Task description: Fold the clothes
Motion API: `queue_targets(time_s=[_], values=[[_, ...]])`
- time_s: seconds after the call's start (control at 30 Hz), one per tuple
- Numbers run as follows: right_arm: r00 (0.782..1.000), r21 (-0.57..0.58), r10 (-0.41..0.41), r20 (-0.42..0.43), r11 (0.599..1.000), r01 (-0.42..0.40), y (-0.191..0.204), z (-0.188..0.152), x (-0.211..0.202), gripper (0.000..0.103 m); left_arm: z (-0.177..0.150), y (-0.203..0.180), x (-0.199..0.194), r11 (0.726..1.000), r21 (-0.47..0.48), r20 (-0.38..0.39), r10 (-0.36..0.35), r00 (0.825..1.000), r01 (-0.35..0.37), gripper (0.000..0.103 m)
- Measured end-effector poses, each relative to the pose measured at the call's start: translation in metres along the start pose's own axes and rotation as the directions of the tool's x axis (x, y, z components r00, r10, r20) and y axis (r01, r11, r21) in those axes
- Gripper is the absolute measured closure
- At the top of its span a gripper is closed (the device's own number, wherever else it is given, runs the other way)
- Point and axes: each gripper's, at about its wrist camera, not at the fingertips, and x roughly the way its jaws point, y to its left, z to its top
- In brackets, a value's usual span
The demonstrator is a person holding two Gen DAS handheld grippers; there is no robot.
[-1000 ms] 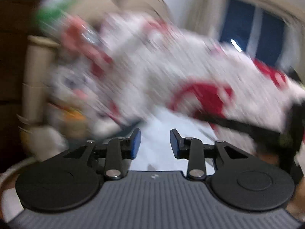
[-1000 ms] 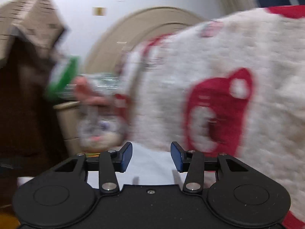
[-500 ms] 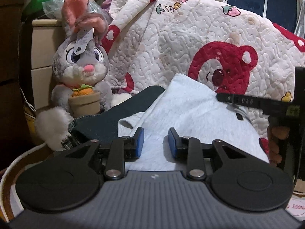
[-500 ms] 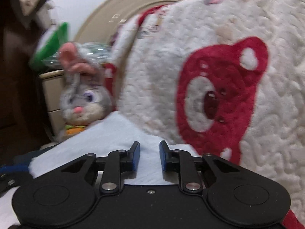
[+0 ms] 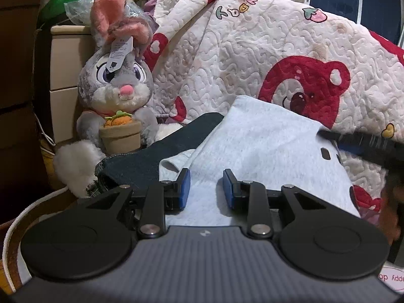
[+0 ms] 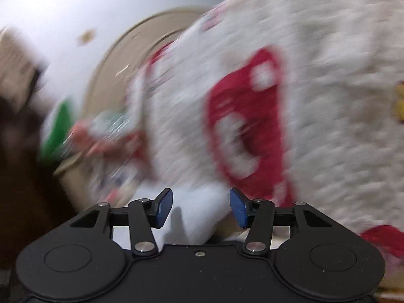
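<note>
1. The white garment (image 5: pixel 265 151) lay folded on the bed, straight ahead of both claws, partly over a dark garment (image 5: pixel 156 156) on its left and against the bear quilt (image 5: pixel 277 58) behind
2. Its long axis ran away from the cameras, rising from the near edge under the left claw (image 5: pixel 206 189) toward the quilt
3. The left claw sat low over the near edge with its pads a little apart; cloth showed in the gap, but no pinch on it could be seen
4. The right claw (image 6: pixel 200 208) had just been opening and stood wide, with a white fold (image 6: pixel 194 217) between the pads but not pressed by them
5. Its view was smeared by motion; in the left view its finger crossed the garment's far right edge
6. The left claw looked nearer the near hem, the right nearer the far side, so the next fold probably turns on that long axis
</note>
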Motion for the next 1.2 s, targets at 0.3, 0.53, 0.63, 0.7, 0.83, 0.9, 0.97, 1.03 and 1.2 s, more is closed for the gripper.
queue_targets(time_s=[0.3,0.53,0.63,0.7,0.83,0.9,0.97,1.03,1.2], values=[[1.000,0.080,0.017,-0.025,0.997,-0.015,-0.002,-0.028,-0.019,0.044,0.001,-0.015,-0.004,0.996,0.073,-0.008,0.055,0.998,-0.054,0.073],[0.994,0.068,0.079,-0.073,0.995,-0.074,0.001,-0.040,-0.050,0.044,-0.001,-0.025,-0.016,0.988,0.076,0.012,0.132,0.991,-0.132,0.060],[0.982,0.029,0.124,-0.140,0.992,-0.121,0.006,-0.053,-0.062,0.044,-0.014,-0.039,-0.034,0.980,0.107,0.035,0.168,0.985,-0.170,0.056],[0.966,-0.024,0.148,-0.211,0.987,-0.157,0.013,-0.069,-0.068,0.044,-0.027,-0.052,-0.049,0.967,0.150,0.070,0.197,0.978,-0.206,0.055],[0.960,-0.074,0.151,-0.236,0.982,-0.172,0.024,-0.100,-0.094,0.044,-0.047,-0.070,-0.081,0.960,0.150,0.094,0.223,0.970,-0.235,0.046],[0.966,-0.052,0.134,-0.222,0.987,-0.149,0.022,-0.110,-0.110,0.044,-0.055,-0.077,-0.093,0.960,0.146,0.084,0.228,0.970,-0.239,0.044],[0.968,-0.049,0.115,-0.223,0.990,-0.129,0.020,-0.116,-0.124,0.044,-0.062,-0.084,-0.104,0.961,0.147,0.062,0.228,0.972,-0.235,0.028],[0.968,-0.054,0.099,-0.231,0.992,-0.114,0.018,-0.120,-0.137,0.044,-0.073,-0.094,-0.112,0.965,0.160,0.026,0.207,0.978,-0.208,0.023],[0.968,-0.067,0.081,-0.237,0.993,-0.100,0.016,-0.124,-0.174,0.038,-0.107,-0.132,-0.123,0.961,0.231,-0.067,0.172,0.983,-0.153,0.022]])
